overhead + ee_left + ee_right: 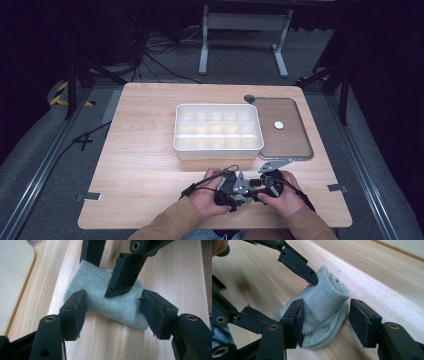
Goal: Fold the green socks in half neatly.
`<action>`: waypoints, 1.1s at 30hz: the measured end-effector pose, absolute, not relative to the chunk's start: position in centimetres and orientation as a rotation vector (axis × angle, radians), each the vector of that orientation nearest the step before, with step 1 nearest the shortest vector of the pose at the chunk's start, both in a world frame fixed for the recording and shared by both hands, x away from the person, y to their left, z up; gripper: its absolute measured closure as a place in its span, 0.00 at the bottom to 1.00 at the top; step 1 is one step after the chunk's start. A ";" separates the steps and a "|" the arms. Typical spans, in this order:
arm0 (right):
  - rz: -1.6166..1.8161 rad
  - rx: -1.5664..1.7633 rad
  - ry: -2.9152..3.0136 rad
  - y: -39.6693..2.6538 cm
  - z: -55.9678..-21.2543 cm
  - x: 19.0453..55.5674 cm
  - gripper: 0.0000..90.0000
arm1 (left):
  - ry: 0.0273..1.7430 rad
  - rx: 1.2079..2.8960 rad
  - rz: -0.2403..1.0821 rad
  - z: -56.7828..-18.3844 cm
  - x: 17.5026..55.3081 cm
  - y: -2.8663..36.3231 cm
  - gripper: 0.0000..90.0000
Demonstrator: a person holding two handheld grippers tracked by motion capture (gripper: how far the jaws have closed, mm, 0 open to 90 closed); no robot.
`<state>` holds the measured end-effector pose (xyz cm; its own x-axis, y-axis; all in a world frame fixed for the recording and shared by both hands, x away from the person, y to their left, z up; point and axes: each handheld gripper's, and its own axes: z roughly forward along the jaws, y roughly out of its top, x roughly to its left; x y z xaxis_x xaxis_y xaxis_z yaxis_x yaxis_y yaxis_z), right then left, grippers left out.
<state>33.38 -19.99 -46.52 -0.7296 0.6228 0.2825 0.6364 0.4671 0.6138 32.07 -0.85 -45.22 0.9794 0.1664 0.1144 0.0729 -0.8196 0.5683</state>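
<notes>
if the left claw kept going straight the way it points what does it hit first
Most likely the folded grey sock, lying between the left claw's open jaws. The right claw presses on the sock just beyond; depth between them is hard to judge.

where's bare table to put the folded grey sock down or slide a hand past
The wooden table is bare left of the white compartment box, out to its left edge. A bare strip runs behind the box and the flat grey lid. It is crowded at the near edge, where the left gripper, right gripper and folded grey sock meet.
</notes>
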 end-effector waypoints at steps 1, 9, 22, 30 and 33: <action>-1.131 -1.147 -2.645 -20.1 -46.6 33.5 0.56 | 0.178 2.526 0.212 -45.3 31.9 -0.8 0.42; -1.138 -1.105 -2.538 -20.4 -46.8 34.0 0.79 | 0.233 2.514 0.209 -44.7 32.3 0.1 0.42; -1.121 -1.059 -2.617 -20.0 -45.2 33.8 0.86 | 0.387 2.481 0.251 -42.3 34.2 4.4 0.44; -1.124 -1.005 -2.677 -20.2 -43.0 34.2 0.86 | 0.465 2.451 0.292 -40.3 35.1 7.3 0.45; -1.142 -0.998 -2.701 -20.5 -41.9 34.5 0.86 | 0.489 2.439 0.299 -39.9 35.4 8.1 0.45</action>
